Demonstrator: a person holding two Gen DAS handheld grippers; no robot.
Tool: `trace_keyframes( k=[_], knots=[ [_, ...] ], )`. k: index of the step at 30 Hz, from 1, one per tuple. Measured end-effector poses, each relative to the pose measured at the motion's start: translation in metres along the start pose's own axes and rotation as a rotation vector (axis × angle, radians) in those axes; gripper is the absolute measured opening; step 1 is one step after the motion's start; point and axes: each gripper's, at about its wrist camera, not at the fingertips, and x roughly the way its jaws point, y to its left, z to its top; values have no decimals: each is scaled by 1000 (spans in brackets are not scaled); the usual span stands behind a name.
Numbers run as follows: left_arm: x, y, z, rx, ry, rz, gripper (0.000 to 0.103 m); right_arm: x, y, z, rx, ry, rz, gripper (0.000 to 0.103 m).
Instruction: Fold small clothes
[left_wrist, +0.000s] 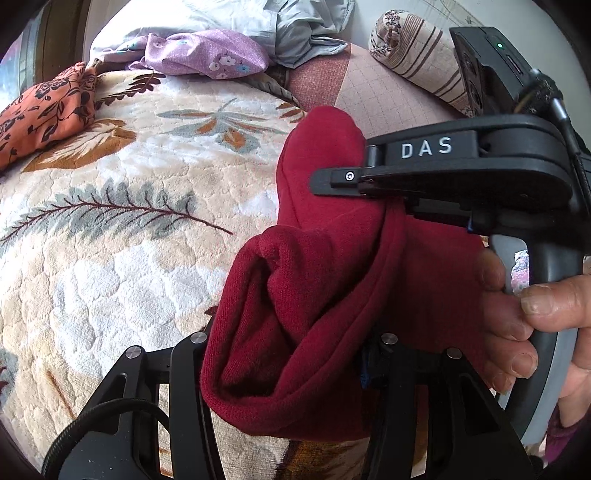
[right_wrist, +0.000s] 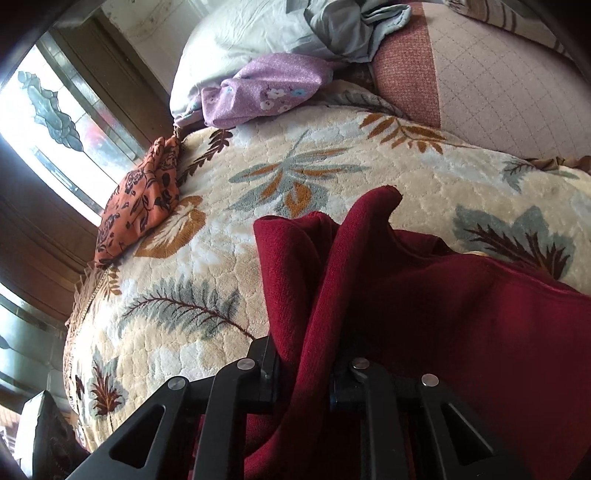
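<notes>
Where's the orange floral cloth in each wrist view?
Left wrist: orange floral cloth at far left, upper part, on the leaf-patterned blanket.
Right wrist: orange floral cloth left of centre, at the blanket's edge by the window.
Shared landmark: purple floral cloth, beyond it in both.

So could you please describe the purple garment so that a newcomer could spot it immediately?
Start at the cream leaf-patterned blanket covering the bed. At its far edge, against the pale grey bedding, lies the crumpled purple cloth. Unlike the orange floral cloth nearby, it is lilac with small white and blue flowers.
</notes>
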Motion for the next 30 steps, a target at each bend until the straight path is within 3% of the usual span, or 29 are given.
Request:
trace_keyframes(
  k=[3, 10, 14, 19, 24, 29, 30],
  knots=[
    [-14, -18, -1, 53, -34, -34, 24, -18, -8, -6, 18, -24, 14, 15],
    [-45, -80, -5, 157, -78, -80, 21, -87, -27, -17, 37, -118, 46, 15],
    [-39, -127, -8, 195, -48, -139, 21, -128, -50, -30, 29, -153, 3, 14],
    [-13, -192, -19, 283, -5, -180, 20, -158, -112, -45, 118, -169, -62, 14],
    [27, -236, -31, 311, 71, -187, 19, -164, -169, -60, 218, -175, -116, 14],
    [47, -244, -39, 319, 155, -176, 20, -133, -211, -75, 305, -102, -163, 16],
    [41, -241, -40, 332, 158, -187, 26, -130, -217, -79, 336, -105, -147, 18]
  ],
)
